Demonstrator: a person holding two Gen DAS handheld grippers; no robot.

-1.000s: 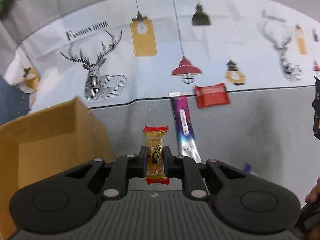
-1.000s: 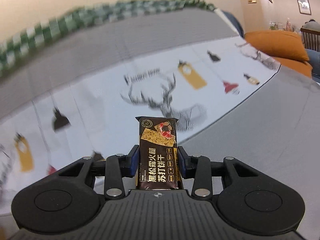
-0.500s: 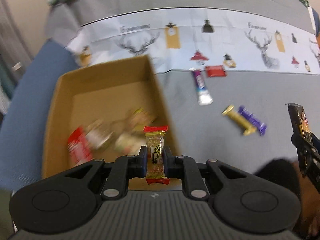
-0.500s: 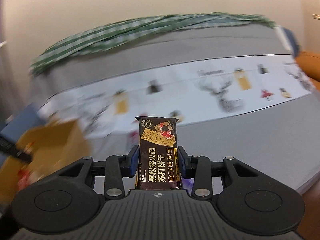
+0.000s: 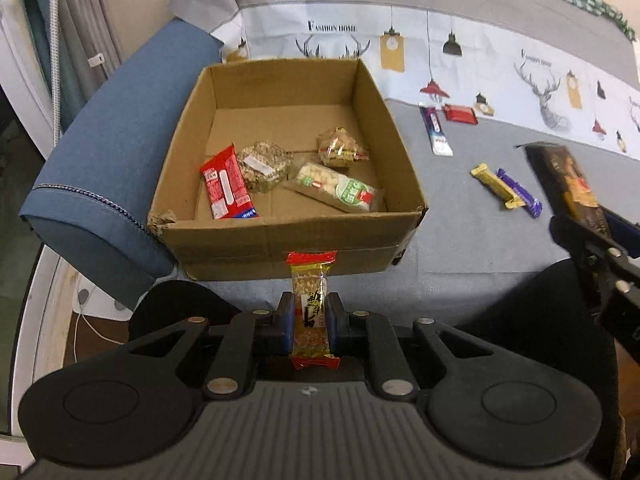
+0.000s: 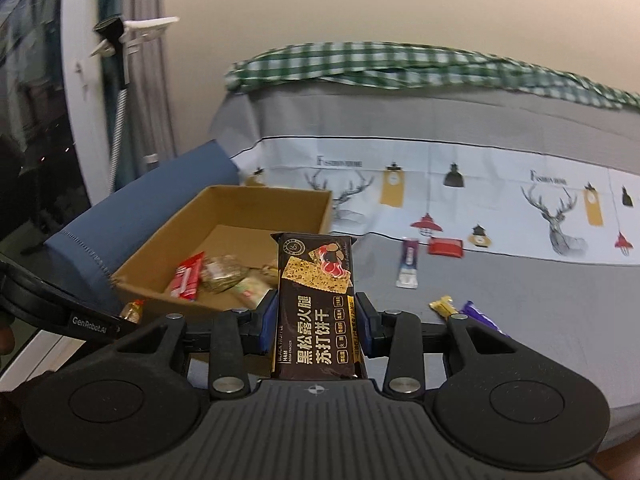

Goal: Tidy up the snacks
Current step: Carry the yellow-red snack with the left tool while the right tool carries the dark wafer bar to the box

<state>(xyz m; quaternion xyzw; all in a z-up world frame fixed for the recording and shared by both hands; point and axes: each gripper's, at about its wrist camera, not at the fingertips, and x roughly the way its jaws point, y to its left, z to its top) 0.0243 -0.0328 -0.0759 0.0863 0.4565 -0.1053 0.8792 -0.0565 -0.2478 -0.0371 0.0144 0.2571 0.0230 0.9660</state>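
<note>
Both hands carry a snack toward the cardboard box (image 5: 288, 236), which sits on the grey-covered bed beside a blue cushion (image 5: 116, 168). The left gripper (image 5: 311, 322) is clamped on a slim gold peanut bar with red ends (image 5: 311, 304), held upright by its middle so the wrapper stands clear of the pads and can fall straight when let go; it hangs just short of the box's near wall, not yet over the opening. The right gripper (image 6: 316, 326) is closed on a dark black-truffle ham cracker packet (image 6: 315, 300), also pinched across its width and upright, off to the box's right side. Inside the box already lie a red packet (image 5: 226, 188), a round seed cake (image 5: 262, 166), a green-and-white nougat pack (image 5: 336, 190) and a small clear bag of nuts (image 5: 340, 148), which suggests the box is the collecting place. Left on the bed cover are a purple-and-white stick (image 5: 435, 130), a red square packet (image 5: 461, 114), a gold bar (image 5: 496, 186) and a purple bar (image 5: 520, 192). A second earlier the left camera faced the printed deer cloth with only a box corner in view, and the right saw no box at all; now both have swung round to it, with the grips unchanged.
</note>
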